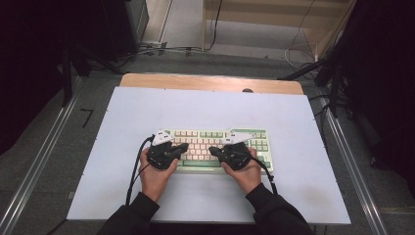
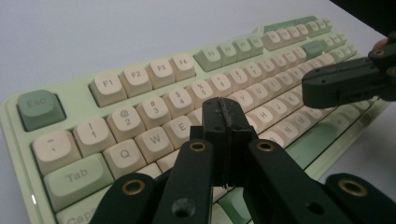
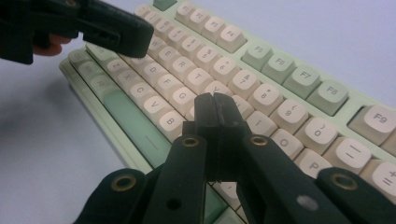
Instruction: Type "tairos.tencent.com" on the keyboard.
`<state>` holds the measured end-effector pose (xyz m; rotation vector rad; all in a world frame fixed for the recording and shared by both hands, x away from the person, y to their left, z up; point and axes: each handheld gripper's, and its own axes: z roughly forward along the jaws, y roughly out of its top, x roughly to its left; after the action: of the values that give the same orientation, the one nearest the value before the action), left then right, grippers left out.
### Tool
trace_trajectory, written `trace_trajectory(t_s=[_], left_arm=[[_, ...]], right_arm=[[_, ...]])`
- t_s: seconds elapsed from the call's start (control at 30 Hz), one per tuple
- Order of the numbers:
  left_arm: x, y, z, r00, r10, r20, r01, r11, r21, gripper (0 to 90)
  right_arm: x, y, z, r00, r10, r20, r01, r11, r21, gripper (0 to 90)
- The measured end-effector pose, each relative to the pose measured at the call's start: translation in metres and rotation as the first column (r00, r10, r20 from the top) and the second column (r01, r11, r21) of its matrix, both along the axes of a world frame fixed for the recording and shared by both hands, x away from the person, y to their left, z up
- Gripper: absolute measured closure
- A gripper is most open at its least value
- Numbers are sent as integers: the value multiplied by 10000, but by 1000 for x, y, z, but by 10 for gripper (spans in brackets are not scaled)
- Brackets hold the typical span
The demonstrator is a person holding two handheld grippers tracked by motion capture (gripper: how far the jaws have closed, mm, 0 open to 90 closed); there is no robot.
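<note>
High view: left gripper (image 1: pixel 182 147) and right gripper (image 1: pixel 214 151), jaws pressed shut and empty, poised over keyboard (image 1: pixel 259 139). Best pressed one key at a time, tips coming straight down.

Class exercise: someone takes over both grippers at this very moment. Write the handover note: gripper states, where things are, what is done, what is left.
Left gripper: jaws shut, nothing held, tips over the keyboard's left letter keys, around E and R.
Right gripper: jaws shut, nothing held, tips over the middle letter rows, near H.
Keyboard: flat on the white table, in front of the person.
Done: both grippers poised for typing; whether any key has been pressed cannot be told.
Left: probably press keys with the closed tips.
</note>
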<state>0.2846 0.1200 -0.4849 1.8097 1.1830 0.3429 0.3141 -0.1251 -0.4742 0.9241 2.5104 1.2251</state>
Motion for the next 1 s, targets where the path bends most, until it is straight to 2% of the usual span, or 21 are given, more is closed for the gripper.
trace_trajectory(t_s=[0.5, 1.0], left_arm=[[-4, -8, -8, 9996, -200, -218, 205, 9996, 191, 900], [-7, -10, -9, 9992, -247, -307, 253, 9995, 177, 900]], right_arm=[[4, -9, 1, 9997, -241, -83, 242, 9996, 147, 883], [5, -11, 2, 9996, -266, -58, 267, 9995, 193, 883]])
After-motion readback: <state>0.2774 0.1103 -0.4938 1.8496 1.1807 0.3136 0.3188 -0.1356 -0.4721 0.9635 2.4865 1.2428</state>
